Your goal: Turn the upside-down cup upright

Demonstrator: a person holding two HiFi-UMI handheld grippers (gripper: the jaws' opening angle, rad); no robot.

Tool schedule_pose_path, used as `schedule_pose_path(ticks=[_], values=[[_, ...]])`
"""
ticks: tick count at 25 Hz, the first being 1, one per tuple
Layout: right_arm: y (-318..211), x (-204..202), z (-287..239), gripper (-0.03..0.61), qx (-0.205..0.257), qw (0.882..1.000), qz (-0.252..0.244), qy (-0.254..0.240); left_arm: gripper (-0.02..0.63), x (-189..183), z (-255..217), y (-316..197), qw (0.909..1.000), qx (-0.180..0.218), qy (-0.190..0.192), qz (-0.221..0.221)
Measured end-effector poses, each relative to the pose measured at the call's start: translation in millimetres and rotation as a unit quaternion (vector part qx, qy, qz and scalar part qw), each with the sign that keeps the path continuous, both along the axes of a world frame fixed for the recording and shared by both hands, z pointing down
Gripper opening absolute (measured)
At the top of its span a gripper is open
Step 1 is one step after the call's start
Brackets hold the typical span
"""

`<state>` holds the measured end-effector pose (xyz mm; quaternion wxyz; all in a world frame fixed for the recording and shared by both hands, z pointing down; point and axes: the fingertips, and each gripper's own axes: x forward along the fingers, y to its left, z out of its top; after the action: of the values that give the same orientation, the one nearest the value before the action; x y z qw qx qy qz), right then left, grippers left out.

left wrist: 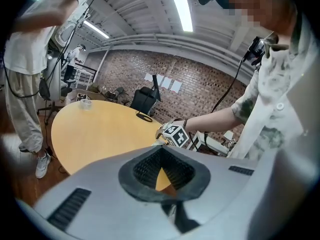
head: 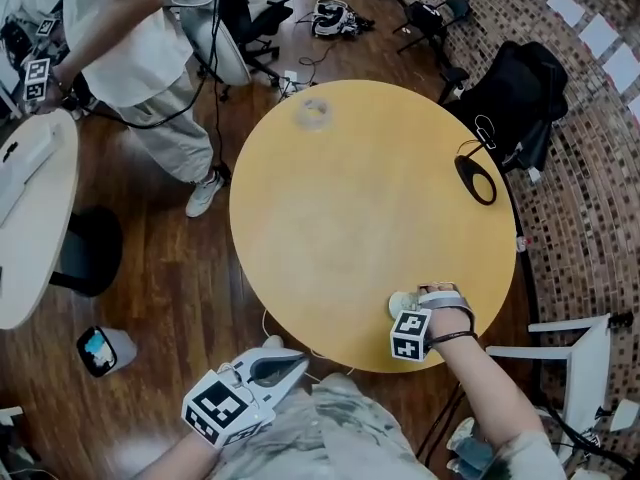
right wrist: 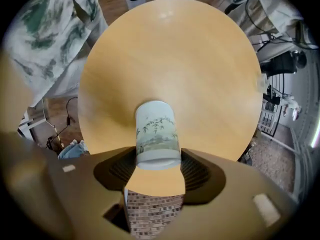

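A white cup [right wrist: 156,132] painted with bamboo lies gripped between the jaws of my right gripper [right wrist: 157,160], one flat end towards the camera, over the round yellow table [right wrist: 200,74]. In the head view this right gripper [head: 420,304] hovers at the table's near edge [head: 330,348], with the pale cup [head: 402,303] peeking out on its left. My left gripper [head: 272,367] hangs off the table, below its near edge, with its jaws together and nothing in them. The left gripper view looks over that left gripper [left wrist: 164,180] at the tabletop [left wrist: 95,134] and the right hand's marker cube [left wrist: 175,133].
A small clear object [head: 313,112] sits at the table's far side, a black oval ring [head: 476,179] at its right edge. A person [head: 130,48] stands at the far left. A black chair [head: 520,88], a white chair [head: 580,358] and a white table [head: 30,208] surround it.
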<state>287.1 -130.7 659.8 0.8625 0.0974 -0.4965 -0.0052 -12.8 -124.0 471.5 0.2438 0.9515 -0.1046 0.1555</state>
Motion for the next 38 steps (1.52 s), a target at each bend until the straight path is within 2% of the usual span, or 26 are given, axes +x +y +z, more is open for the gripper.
schedule_pose_path(ticks=[9, 14, 19, 21, 23, 26, 28, 29, 33, 34, 35, 36, 38], values=[[-2.5, -34.9, 4.9, 0.279, -0.009, 1.000, -0.010, -0.009, 0.006, -26.6, 5.2, -12.9, 0.9998, -0.016, 0.001, 0.011], [-9.8, -41.3, 3.7, 0.282, 0.025, 0.998, 0.027, -0.060, 0.006, -38.4, 16.3, -15.9, 0.9994, -0.022, -0.003, 0.026], [-7.8, -41.9, -3.4, 0.347, 0.060, 0.994, 0.045, -0.078, 0.006, -42.4, 29.4, -7.7, 0.9985, -0.029, -0.014, 0.045], [-4.3, -42.3, -11.9, 0.351, 0.085, 0.990, 0.065, -0.091, 0.006, -40.5, 30.8, -1.2, 0.9981, -0.028, -0.017, 0.052], [1.0, -41.1, -25.8, 0.350, 0.121, 0.980, 0.102, -0.121, 0.006, -33.0, 28.0, 5.6, 0.9977, -0.023, -0.020, 0.060], [19.6, -40.8, -52.3, 0.348, 0.187, 0.948, 0.181, -0.186, 0.006, -18.1, 14.8, 23.2, 0.9973, -0.006, -0.018, 0.070], [40.3, -43.0, -70.1, 0.347, 0.229, 0.914, 0.232, -0.239, 0.006, -8.7, 5.2, 42.2, 0.9972, 0.009, -0.018, 0.072], [52.6, -46.1, -79.4, 0.347, 0.249, 0.893, 0.258, -0.274, 0.006, -3.6, 0.9, 54.5, 0.9971, 0.017, -0.019, 0.072], [127.6, -64.3, -116.3, 0.347, 0.298, 0.786, 0.344, -0.419, 0.006, 19.6, -17.7, 125.3, 0.9957, 0.047, -0.030, 0.074], [151.7, -67.9, -124.2, 0.347, 0.304, 0.764, 0.356, -0.444, 0.006, 25.2, -24.1, 146.8, 0.9956, 0.054, -0.030, 0.070], [178.4, -70.9, -130.0, 0.347, 0.306, 0.748, 0.364, -0.463, 0.006, 29.5, -30.8, 168.6, 0.9957, 0.062, -0.029, 0.063], [207.6, -73.6, -132.7, 0.347, 0.303, 0.739, 0.371, -0.474, 0.007, 31.4, -36.3, 189.6, 0.9959, 0.070, -0.028, 0.051], [266.1, -79.8, -133.2, 0.347, 0.290, 0.731, 0.381, -0.486, 0.006, 27.7, -40.7, 226.5, 0.9968, 0.071, -0.032, 0.020]])
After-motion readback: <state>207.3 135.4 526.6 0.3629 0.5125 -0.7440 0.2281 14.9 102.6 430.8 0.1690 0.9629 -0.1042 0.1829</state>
